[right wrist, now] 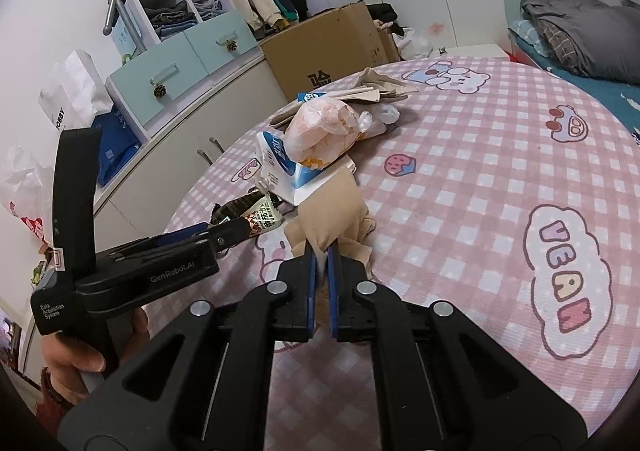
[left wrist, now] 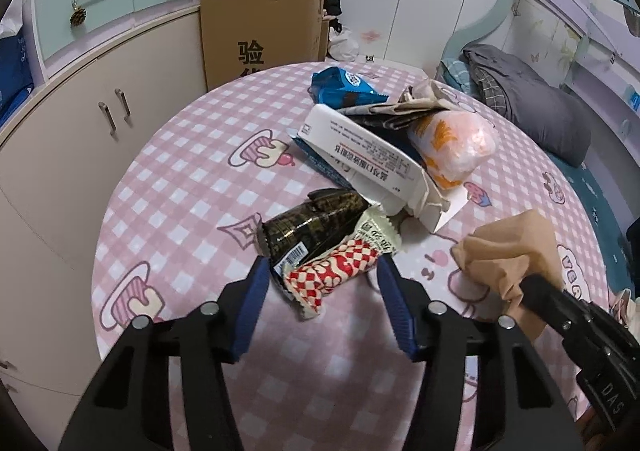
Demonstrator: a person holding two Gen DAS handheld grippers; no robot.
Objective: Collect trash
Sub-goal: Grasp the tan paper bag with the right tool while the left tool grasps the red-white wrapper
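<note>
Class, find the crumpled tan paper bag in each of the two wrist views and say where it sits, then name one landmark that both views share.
Left wrist view: the crumpled tan paper bag lies at right of centre, pinched by the right gripper.
Right wrist view: the bag is at centre, just beyond the closed blue fingers.
Shared landmark: the white and blue carton lying on the pink checked tablecloth.

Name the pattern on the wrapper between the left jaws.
Red-and-white checks on the wrapper; left wrist view.
</note>
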